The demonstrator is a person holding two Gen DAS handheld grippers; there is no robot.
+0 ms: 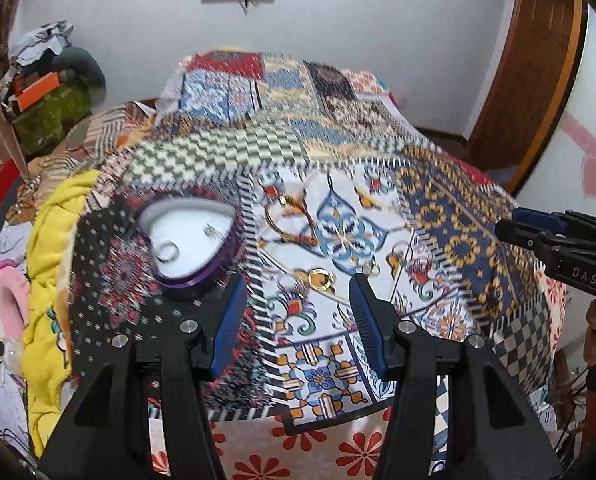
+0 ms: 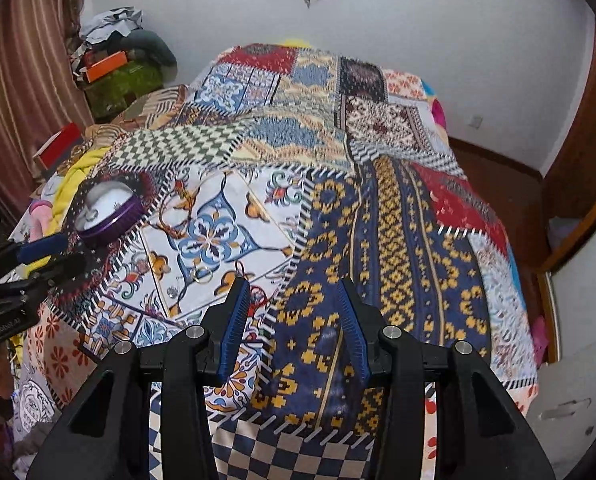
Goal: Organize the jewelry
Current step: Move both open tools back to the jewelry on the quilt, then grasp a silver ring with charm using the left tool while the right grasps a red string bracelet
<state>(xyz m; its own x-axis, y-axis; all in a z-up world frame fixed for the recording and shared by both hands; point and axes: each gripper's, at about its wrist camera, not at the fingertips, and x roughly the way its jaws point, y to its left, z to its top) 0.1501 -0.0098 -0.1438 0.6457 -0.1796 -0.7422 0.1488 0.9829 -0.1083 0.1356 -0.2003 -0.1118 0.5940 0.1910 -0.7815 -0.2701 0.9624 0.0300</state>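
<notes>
Both tongs gaping, empty: left tongs (image 1: 298, 292) over gold ring (image 1: 321, 279) on patchwork-quilted bed (image 1: 457, 216), purple heart-shaped jewelry box (image 1: 190, 236) left; right tongs (image 2: 294, 300) hover right.

Left gripper (image 1: 298, 292): fingers spread wide, nothing held. Right gripper (image 2: 292, 296): fingers spread wide, nothing held, level beside the left
</notes>
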